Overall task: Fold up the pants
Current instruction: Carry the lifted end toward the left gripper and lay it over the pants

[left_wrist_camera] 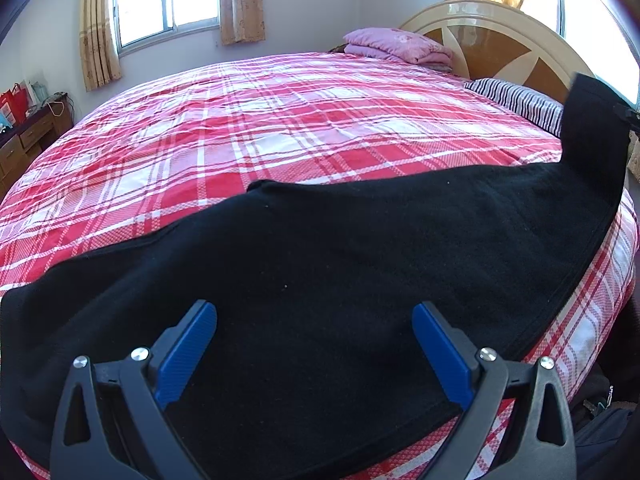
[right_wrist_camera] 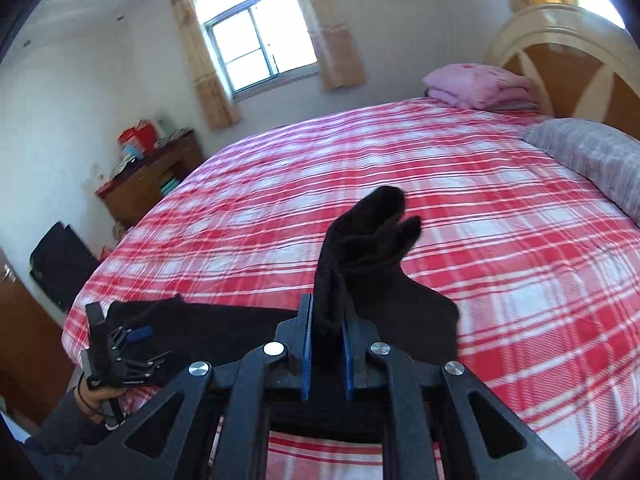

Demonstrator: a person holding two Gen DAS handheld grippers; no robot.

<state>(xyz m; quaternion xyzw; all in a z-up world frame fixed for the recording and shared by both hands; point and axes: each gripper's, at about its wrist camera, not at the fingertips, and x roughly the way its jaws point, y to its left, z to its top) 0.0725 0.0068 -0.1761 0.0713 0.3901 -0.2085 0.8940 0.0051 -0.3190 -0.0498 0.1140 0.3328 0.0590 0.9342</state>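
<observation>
Pants: black, soft and fuzzy like fleece, with a stitched hem; spread flat along the near edge of the bed, one end lifted off it toward the headboard side.
Bed cover: red, pink and white plaid, thin woven cloth, lightly wrinkled.
Left gripper: black plastic frame with silver screws; blue ribbed fingers spread wide above the pants, nothing between them.
Right gripper: same make; fingers pressed close, pinching a bunched fold of the pants' end, which sticks up past the tips.
Hand: grips the left gripper's handle at the bed's near corner; small white lettering on it, too small to read.
Headboard: glossy cream arch with brown wedge panels.
Pillow: dark and white stripes.
Blanket: pink, folded, floral print, at the far corner.
Dresser: brown wood.
</observation>
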